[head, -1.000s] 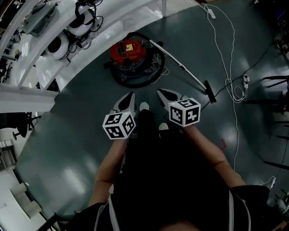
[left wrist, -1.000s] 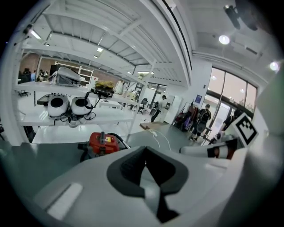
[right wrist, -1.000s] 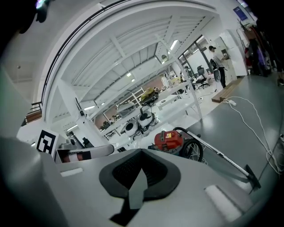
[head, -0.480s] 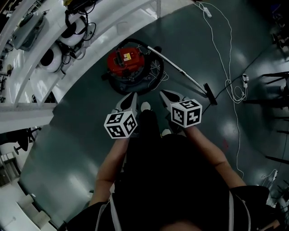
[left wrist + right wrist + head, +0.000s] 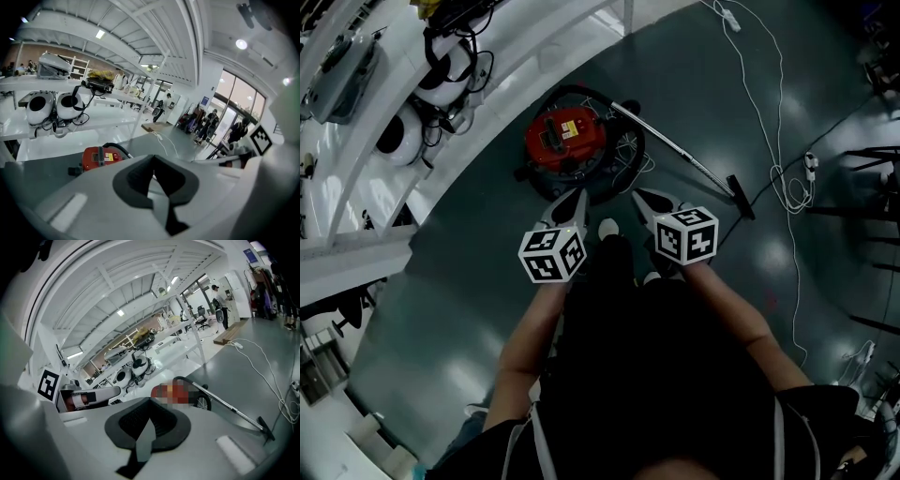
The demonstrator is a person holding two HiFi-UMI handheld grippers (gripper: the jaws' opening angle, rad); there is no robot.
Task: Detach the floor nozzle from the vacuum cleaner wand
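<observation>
A red canister vacuum cleaner (image 5: 565, 139) stands on the dark floor ahead of me, its black hose looping round it. Its metal wand (image 5: 675, 147) runs down to the right and ends in a black floor nozzle (image 5: 740, 198) lying on the floor. My left gripper (image 5: 573, 202) and right gripper (image 5: 643, 200) are held side by side in front of the person's body, both shut and empty, short of the vacuum. The left gripper view shows the vacuum cleaner (image 5: 99, 157) beyond shut jaws. In the right gripper view the wand (image 5: 227, 405) and nozzle (image 5: 266, 429) lie to the right.
A white cable (image 5: 775, 112) with a plug strip trails across the floor right of the wand. White benches (image 5: 412, 122) with headsets curve along the left. Dark chair or stand legs (image 5: 872, 197) sit at the far right. The person's shoes (image 5: 607, 228) are just under the grippers.
Both grippers and the person have moved forward toward the vacuum, so it lies closer to the jaws. The jaws stayed shut.
</observation>
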